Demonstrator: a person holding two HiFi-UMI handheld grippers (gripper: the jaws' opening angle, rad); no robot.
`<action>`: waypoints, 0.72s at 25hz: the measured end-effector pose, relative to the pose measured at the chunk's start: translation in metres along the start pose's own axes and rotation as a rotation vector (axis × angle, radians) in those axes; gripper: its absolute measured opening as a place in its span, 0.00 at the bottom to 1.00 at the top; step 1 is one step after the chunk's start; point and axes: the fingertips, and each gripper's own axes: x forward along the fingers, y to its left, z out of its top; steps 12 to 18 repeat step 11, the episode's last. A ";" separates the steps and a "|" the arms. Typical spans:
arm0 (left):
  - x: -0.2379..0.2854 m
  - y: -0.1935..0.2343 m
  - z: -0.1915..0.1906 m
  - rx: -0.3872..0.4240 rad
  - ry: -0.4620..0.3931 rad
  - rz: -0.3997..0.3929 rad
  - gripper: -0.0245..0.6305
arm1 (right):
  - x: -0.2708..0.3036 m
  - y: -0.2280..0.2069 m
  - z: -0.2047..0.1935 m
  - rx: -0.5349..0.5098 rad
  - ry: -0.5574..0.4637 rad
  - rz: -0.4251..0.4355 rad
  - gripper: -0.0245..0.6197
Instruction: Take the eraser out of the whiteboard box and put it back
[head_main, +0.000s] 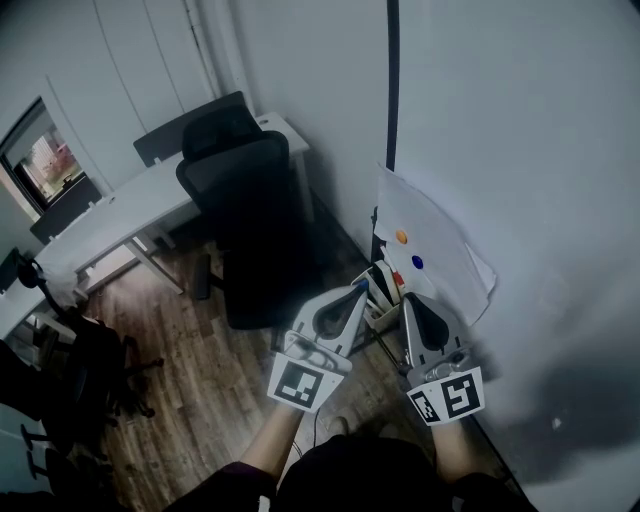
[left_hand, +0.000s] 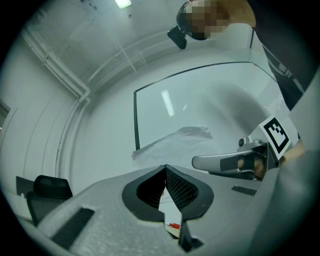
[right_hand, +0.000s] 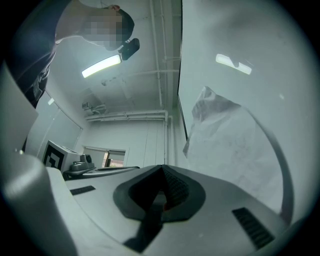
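In the head view the whiteboard box (head_main: 384, 292) hangs on the wall under the whiteboard (head_main: 520, 150), with several pens and other items in it. I cannot pick out the eraser among them. My left gripper (head_main: 358, 291) has its tips at the box's left side, and its jaws are shut tip to tip (left_hand: 165, 168) with nothing gripped. A white and red item shows through the gap behind the tips. My right gripper (head_main: 409, 301) is just right of the box, jaws together (right_hand: 162, 169), nothing visibly held.
A paper sheet (head_main: 432, 250) is pinned on the whiteboard by an orange magnet (head_main: 401, 237) and a blue magnet (head_main: 417, 262). A black office chair (head_main: 250, 220) stands close on the left of the box, by a white desk (head_main: 120, 215). Wood floor lies below.
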 end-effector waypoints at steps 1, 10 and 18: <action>0.000 0.000 0.000 -0.002 0.002 0.001 0.04 | 0.000 0.000 0.000 0.000 0.000 0.001 0.04; -0.003 0.002 -0.005 -0.011 0.008 0.010 0.04 | -0.003 0.001 -0.003 0.002 0.003 -0.003 0.04; -0.004 0.003 -0.005 -0.010 0.008 0.010 0.04 | -0.003 0.001 -0.004 0.002 0.004 -0.004 0.04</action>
